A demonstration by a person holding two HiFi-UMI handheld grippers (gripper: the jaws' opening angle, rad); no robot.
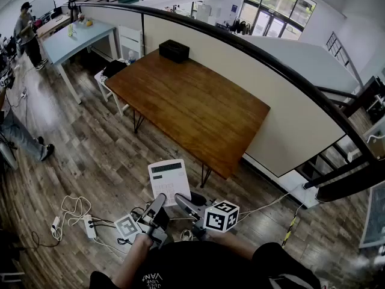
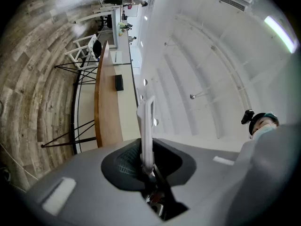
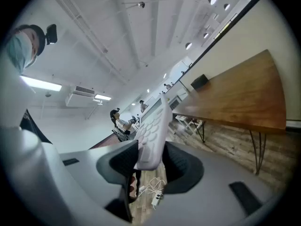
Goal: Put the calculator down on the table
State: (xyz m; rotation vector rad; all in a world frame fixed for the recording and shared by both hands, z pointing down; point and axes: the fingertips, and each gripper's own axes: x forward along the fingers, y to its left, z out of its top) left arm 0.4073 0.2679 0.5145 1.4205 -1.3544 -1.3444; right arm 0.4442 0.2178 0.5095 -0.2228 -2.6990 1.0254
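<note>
A white calculator (image 1: 169, 181) hangs above the wood floor, short of the near corner of the brown wooden table (image 1: 192, 107). My left gripper (image 1: 157, 205) is shut on the calculator's lower edge. In the left gripper view the calculator (image 2: 146, 126) stands edge-on between the jaws of that gripper (image 2: 146, 160). My right gripper (image 1: 183, 200) is beside it on the right, open. In the right gripper view the calculator (image 3: 154, 128) sits between the wide jaws of the right gripper (image 3: 151, 163), keys showing, close to the left pad with a gap to the right one.
A black box (image 1: 174, 50) rests at the table's far end. A curved dark railing (image 1: 252, 50) with a pale panel runs behind the table. A power strip and white cables (image 1: 84, 221) lie on the floor at left. A white stool (image 1: 111, 80) and a pale blue table (image 1: 78, 38) stand farther back.
</note>
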